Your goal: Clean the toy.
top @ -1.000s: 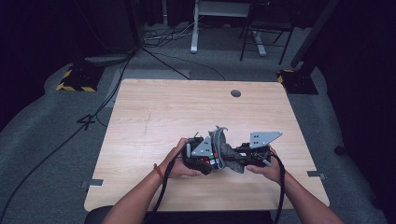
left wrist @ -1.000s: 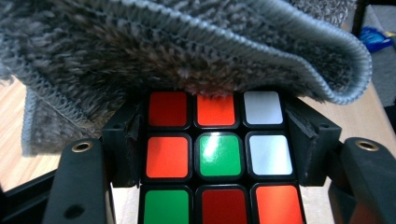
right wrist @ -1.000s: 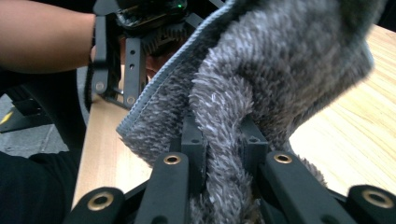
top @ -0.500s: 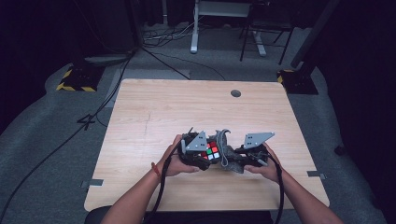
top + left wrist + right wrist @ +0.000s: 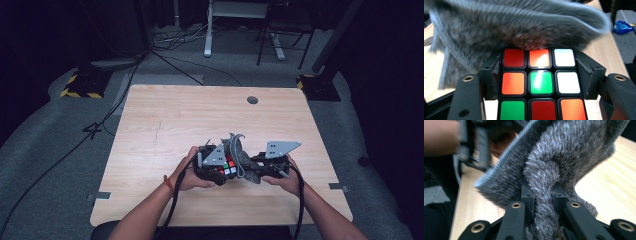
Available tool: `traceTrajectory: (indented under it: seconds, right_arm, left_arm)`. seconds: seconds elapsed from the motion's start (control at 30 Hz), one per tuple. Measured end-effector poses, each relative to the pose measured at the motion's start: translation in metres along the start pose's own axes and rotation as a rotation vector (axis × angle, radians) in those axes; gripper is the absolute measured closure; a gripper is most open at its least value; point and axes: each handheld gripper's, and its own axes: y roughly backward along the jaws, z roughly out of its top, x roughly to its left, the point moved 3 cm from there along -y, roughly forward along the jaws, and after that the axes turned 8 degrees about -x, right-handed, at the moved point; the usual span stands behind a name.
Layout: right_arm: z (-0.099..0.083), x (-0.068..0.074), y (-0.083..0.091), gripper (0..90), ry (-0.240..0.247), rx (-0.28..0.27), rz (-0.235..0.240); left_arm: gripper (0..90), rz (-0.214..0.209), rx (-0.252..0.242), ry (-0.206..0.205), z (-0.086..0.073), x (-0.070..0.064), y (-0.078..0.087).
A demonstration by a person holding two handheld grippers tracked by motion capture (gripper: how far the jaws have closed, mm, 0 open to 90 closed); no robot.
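Resting cube: the puzzle cube [image 5: 540, 83] sits near the table's [image 5: 165, 115] front edge, square, no long axis, green-centred face toward the left gripper's camera.
Cloth: grey cloth [image 5: 564, 162] drapes against the cube's far edge.
Left gripper [image 5: 216, 167]: jaws clamped on the cube's sides.
Right gripper [image 5: 262, 170]: jaws pinching a cloth fold.
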Motion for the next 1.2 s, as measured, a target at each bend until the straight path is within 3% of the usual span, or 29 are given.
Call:
traceTrajectory:
  seconds: [0.13, 0.27, 0.47, 0.53, 0.67, 0.8, 0.9, 1.07, 1.1, 1.2]
  right_arm:
    - [-0.014, -0.008, -0.006, 77.6, -0.01, 0.099, -0.026]
    - [-0.022, -0.009, -0.01, 77.5, -0.02, 0.152, -0.003]
    - [-0.018, 0.0, -0.009, 77.4, -0.015, 0.135, 0.04]
    - [-0.013, 0.003, -0.006, 77.3, -0.009, 0.103, 0.076]
    - [-0.004, 0.008, -0.001, 77.3, -0.004, 0.049, 0.095]
    - [0.0, 0.008, 0.001, 77.3, 0.019, 0.026, 0.055]
    - [0.0, 0.001, 0.0, 77.4, 0.013, 0.044, -0.011]
    - [-0.012, -0.007, -0.006, 77.4, -0.018, 0.116, -0.047]
    - [-0.014, -0.009, -0.006, 77.3, -0.006, 0.139, -0.061]
    - [-0.02, -0.013, -0.007, 77.4, -0.029, 0.17, -0.057]
  left_arm:
    - [33.7, 0.004, -0.032, 0.007, 0.005, 0.003, 0.007]
    - [33.7, 0.021, -0.047, 0.011, 0.006, 0.006, 0.012]
    - [33.7, 0.027, -0.039, 0.025, 0.002, 0.011, 0.015]
    - [33.6, 0.014, -0.041, 0.033, 0.001, 0.011, 0.015]
    - [33.6, -0.001, -0.01, 0.021, -0.001, 0.009, 0.01]
    - [33.6, -0.014, -0.01, 0.011, 0.001, 0.004, 0.006]
    - [33.7, -0.012, -0.017, -0.006, 0.005, 0.001, 0.006]
    - [33.6, -0.004, -0.042, -0.009, 0.009, 0.001, 0.009]
    - [33.6, -0.004, -0.047, -0.01, 0.009, 0.001, 0.011]
    - [33.6, 0.011, -0.076, -0.002, 0.013, 0.004, 0.016]
